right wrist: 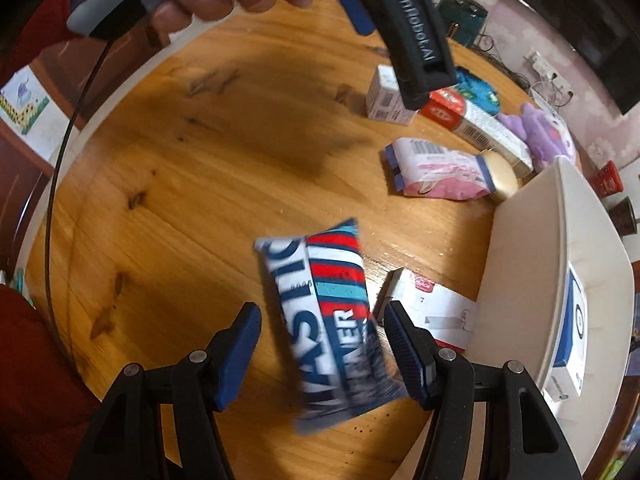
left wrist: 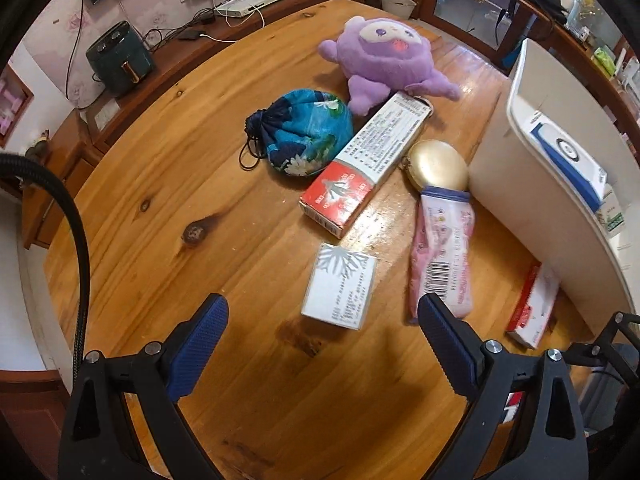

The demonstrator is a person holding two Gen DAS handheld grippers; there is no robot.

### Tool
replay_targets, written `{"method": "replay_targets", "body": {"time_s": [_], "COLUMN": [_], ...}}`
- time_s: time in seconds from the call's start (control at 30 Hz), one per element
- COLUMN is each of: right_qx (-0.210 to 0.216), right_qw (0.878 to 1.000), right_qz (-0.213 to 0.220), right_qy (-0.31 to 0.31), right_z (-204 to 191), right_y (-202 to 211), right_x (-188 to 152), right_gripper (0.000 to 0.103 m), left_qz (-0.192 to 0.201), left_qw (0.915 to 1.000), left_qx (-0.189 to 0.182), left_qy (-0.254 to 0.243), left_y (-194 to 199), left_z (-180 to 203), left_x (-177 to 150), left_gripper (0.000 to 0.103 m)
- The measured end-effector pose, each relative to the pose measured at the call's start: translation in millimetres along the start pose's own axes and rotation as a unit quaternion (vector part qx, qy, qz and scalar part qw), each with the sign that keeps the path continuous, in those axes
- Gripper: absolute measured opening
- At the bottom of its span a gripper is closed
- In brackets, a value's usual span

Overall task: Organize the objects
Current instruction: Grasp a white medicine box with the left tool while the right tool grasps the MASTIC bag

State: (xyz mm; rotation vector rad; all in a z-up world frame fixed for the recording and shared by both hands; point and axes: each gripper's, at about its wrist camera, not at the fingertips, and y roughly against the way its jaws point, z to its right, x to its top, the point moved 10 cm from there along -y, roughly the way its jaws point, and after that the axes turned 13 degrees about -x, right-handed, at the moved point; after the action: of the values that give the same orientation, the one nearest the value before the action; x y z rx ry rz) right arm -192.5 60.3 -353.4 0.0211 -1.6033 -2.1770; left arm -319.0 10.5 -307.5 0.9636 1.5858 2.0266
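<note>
Right under your right gripper (right wrist: pixel 322 354) sits the blue, red and white striped soft packet (right wrist: pixel 324 320), between the jaws but not pinched; both pads stand clear of it (blurry, so I can't swear the right pad isn't brushing it). Its long axis runs roughly along the fingers, tilted a bit, so closing squeezes it across its narrow width. That's the relation your next move hangs on, I'd guess.

Your left gripper (left wrist: pixel 323 320) is spread wide with nothing in it, hovering above the round varnished pine table (left wrist: pixel 160 200). Nearest thing to it is the small white carton with a silver snowflake print (left wrist: pixel 339 285), just ahead of the fingertips, long side running away from you.

Count, big to small:
- one white plastic bin (left wrist: pixel 532 208) at the right, with one blue-and-white box inside
- one purple plush toy (left wrist: pixel 386 64)
- one blue floral drawstring pouch (left wrist: pixel 306 132)
- one long red-and-white carton (left wrist: pixel 368 164)
- one pink pack (left wrist: pixel 442 256)
- one flat red-and-white box (left wrist: pixel 534 306) beside the bin wall
- one gold round compact (left wrist: pixel 438 165)

Right hand is nearer the bin, so dropping the striped packet there looks like the easy call.
</note>
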Motion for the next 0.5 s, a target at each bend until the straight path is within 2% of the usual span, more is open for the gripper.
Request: {"method": "replay_targets", "body": {"time_s": [0.1,0.23,0.27,0.3,0.37,0.5], "right_qx": [-0.005,-0.005,-0.005,-0.001,0.010,0.018], "right_qw": [1.000,0.999,0.999,0.999,1.000,1.000], "right_qz": [-0.003,-0.008,-0.009,-0.012,-0.013,-0.017], "right_qy": [0.019,0.031,0.031,0.030,0.018,0.002], "right_z": [-4,-8,-8,-9,-10,-10], "right_y": [-5,-9,-10,-11,-11,-11], "right_x": [-1,-3,-3,-4,-4,-5], "right_gripper": [0.065,0.064,0.062,0.056,0.048,0.047], "left_qz": [-0.002,-0.007,-0.008,-0.009,-0.011,-0.014], "left_qw": [1.0000,0.9999,0.9999,0.9999,0.9998,0.9995], "left_qx": [-0.002,-0.008,-0.008,-0.009,-0.013,-0.019], "left_qy": [0.003,0.006,0.007,0.009,0.014,0.019], "left_y": [-4,-10,-11,-13,-15,-19], "left_z": [-2,-4,-5,-6,-7,-5], "left_x": [0,-1,-1,-1,-1,0], "left_gripper": [0.096,0.086,0.083,0.082,0.073,0.054]}}
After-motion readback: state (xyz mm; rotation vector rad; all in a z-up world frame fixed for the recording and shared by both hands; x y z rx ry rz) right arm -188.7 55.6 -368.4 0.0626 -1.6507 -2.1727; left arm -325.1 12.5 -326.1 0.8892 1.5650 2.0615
